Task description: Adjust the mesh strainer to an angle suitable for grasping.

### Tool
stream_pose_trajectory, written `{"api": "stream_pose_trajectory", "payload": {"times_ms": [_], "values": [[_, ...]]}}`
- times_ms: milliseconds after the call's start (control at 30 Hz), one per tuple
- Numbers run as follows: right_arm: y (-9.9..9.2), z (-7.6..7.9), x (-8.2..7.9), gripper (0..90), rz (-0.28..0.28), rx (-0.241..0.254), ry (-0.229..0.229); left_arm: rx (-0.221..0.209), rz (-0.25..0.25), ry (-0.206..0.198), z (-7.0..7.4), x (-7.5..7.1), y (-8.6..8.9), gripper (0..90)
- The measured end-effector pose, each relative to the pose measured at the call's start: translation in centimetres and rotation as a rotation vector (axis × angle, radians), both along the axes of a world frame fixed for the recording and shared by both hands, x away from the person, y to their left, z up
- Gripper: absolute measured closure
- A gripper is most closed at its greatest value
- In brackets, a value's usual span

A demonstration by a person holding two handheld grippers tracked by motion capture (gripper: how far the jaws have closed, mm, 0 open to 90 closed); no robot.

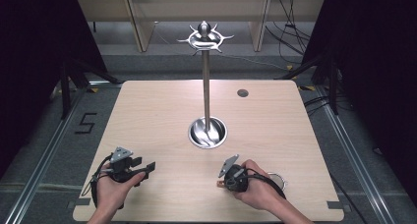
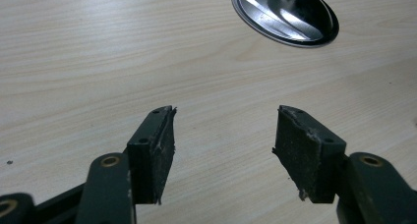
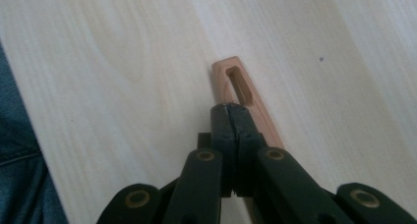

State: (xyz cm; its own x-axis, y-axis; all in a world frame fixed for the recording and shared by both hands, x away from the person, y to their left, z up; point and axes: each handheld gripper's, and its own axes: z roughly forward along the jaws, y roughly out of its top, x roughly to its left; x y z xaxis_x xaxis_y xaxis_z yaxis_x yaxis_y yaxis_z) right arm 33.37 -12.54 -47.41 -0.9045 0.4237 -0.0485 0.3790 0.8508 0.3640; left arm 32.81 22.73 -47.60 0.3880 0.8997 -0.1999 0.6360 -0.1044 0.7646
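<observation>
R gripper [image 3: 229,107]: jaws together over wooden handle [image 3: 239,89], not visibly clamping; may slide off. L gripper [image 2: 223,135]: jaws apart, idle.

Black digit "5" [image 1: 86,122] showing on grey floor [image 1: 44,135], beyond and left of left hand-held gripper [image 1: 147,167], outside surface [image 1: 265,121] edge. No other readable text.

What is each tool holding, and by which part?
The left tool is open and holds nothing. The right tool is shut beside a slotted wooden handle; whether it grips it cannot be told.
</observation>
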Motion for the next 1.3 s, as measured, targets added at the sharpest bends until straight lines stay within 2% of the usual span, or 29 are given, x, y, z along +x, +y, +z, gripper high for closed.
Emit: {"api": "stream_pose_trajectory", "payload": {"times_ms": [167, 200, 233, 400, 433, 500, 567, 600, 633, 700, 767, 800, 833, 867, 933, 967, 1000, 1067, 1133, 1200, 1233, 1267, 1300], "values": [[0.1, 0.0, 0.8, 90.0, -0.009, -0.001, -0.006, 0.001, -0.003, 0.004, 0.0, 0.0, 0.0, 39.4], [0.1, 0.0, 1.0, 90.0, -0.014, 0.001, -0.002, 0.021, -0.016, 0.012, 0.0, 0.0, 0.2, 39.3], [0.0, -0.1, 1.2, 90.0, -0.02, 0.006, -0.003, 0.012, -0.007, 0.008, 0.0, 0.0, 0.1, 39.3], [-0.1, -0.3, 2.2, 90.0, -0.076, 0.015, -0.024, -0.006, -0.001, 0.008, -0.1, 0.0, -0.1, 39.3], [-0.2, -0.3, 2.5, 90.0, -0.096, 0.013, -0.027, 0.019, -0.021, 0.018, 0.0, 0.0, 0.2, 39.2], [-0.4, -0.3, 3.1, 90.0, -0.103, 0.015, -0.039, 0.011, -0.003, 0.008, -0.1, 0.0, 0.1, 39.2], [-0.7, -0.3, 3.5, 90.0, -0.153, 0.02, -0.036, 0.013, -0.016, 0.012, 0.0, 0.0, 0.2, 39.2], [-0.7, -0.3, 3.5, 90.0, -0.153, 0.02, -0.036, 0.013, -0.016, 0.012, 0.0, 0.0, 0.2, 39.2], [-0.8, -0.2, 3.7, 90.0, -0.174, 0.019, -0.038, 0.007, -0.01, 0.01, 0.0, 0.0, 0.2, 39.2], [-1.5, -0.1, 4.5, 90.0, -0.194, 0.021, -0.05, 0.022, -0.024, 0.021, 0.0, 0.0, 0.3, 39.2], [-2.1, 0.0, 5.0, 90.0, -0.237, 0.028, -0.052, 0.014, -0.024, 0.017, -0.1, 0.1, 0.1, 39.2], [-2.5, 0.1, 5.2, 90.0, -0.258, 0.031, -0.055, -0.008, -0.012, 0.016, -0.1, 0.1, -0.2, 39.2], [-2.8, 0.1, 5.4, 90.0, -0.269, 0.032, -0.053, -0.003, -0.012, 0.012, -0.1, 0.1, -0.2, 39.2], [-3.0, 0.2, 5.5, 90.0, -0.281, 0.032, -0.059, 0.025, -0.038, 0.027, 0.0, 0.1, 0.1, 39.2], [-3.5, 0.2, 5.7, 90.0, -0.293, 0.039, -0.051, 0.01, -0.023, 0.025, -0.1, 0.2, 0.0, 39.2], [-3.7, 0.1, 5.8, 90.0, -0.307, 0.04, -0.053, 0.027, -0.035, 0.031, -0.1, 0.2, 0.1, 39.2], [-3.9, 0.2, 5.9, 90.0, -0.312, 0.04, -0.048, 0.02, -0.031, 0.032, -0.1, 0.2, 0.1, 39.1], [-4.4, 0.3, 6.1, 90.0, -0.285, 0.044, -0.051, 0.013, -0.031, 0.033, -0.1, 0.2, 0.1, 39.1], [-4.8, 1.0, 5.9, 85.5, -0.295, 0.068, -0.036, 0.003, -0.031, 0.031, -0.2, 0.3, 0.0, 39.1], [-5.3, 1.7, 5.9, 79.4, -0.269, 0.073, -0.015, 0.014, -0.044, 0.04, -0.3, 0.3, 0.0, 39.0], [-5.6, 2.2, 5.8, 78.1, -0.284, 0.087, -0.015, -0.008, -0.022, 0.027, -0.4, 0.4, -0.2, 38.9], [-5.6, 2.2, 5.8, 78.1, -0.284, 0.087, -0.015, -0.008, -0.022, 0.027, -0.4, 0.4, -0.2, 38.9], [-6.4, 2.9, 5.9, 71.7, -0.302, 0.133, -0.043, 0.003, -0.041, 0.028, -0.4, 0.4, -0.1, 38.9]]}}
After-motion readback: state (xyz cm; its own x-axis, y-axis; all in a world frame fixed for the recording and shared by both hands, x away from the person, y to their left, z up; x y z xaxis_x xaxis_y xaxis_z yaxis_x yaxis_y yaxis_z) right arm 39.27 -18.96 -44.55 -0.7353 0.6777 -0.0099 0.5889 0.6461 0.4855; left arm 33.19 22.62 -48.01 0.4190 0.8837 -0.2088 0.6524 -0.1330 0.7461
